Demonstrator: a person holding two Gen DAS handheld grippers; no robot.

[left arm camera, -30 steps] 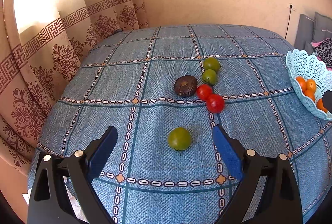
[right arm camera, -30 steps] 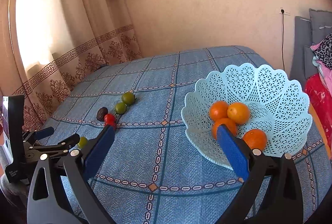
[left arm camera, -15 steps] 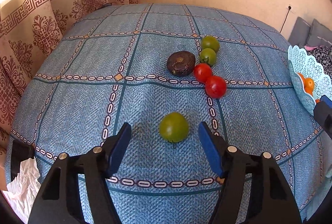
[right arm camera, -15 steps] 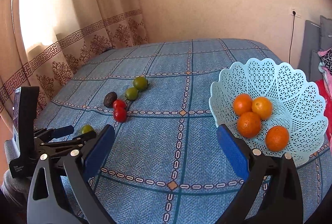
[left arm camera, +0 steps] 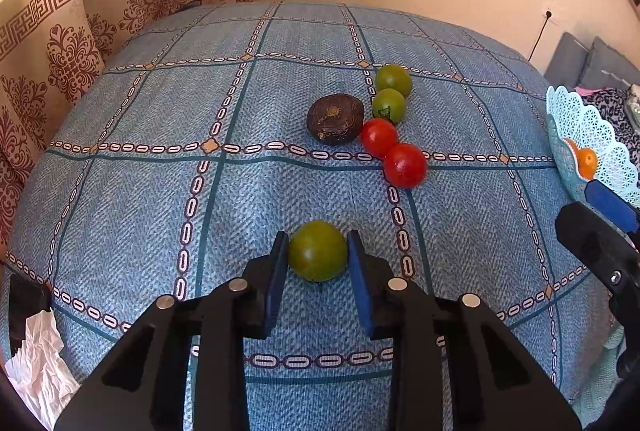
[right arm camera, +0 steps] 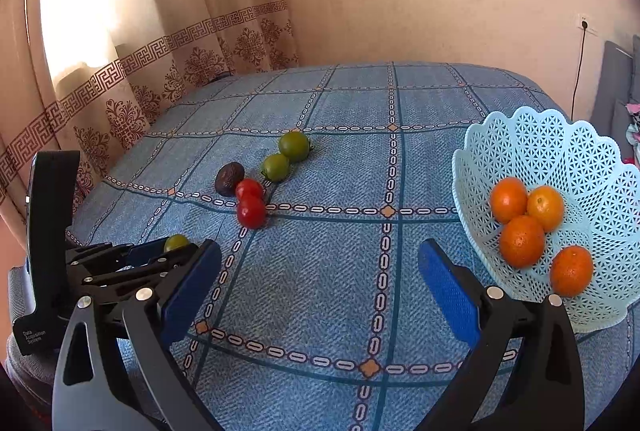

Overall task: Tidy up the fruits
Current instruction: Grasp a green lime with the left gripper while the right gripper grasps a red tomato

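Green tomato sat on the blue cloth squarely between my left claw, whose jaws had just closed onto its sides, while my right claw hung wide apart nearer the basket off to its right.

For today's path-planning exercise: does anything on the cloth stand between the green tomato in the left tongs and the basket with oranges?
Nothing visible does. The green tomato sits gripped in the left tongs; bare cloth stretches toward the basket. The red tomatoes lie farther back, off that line.
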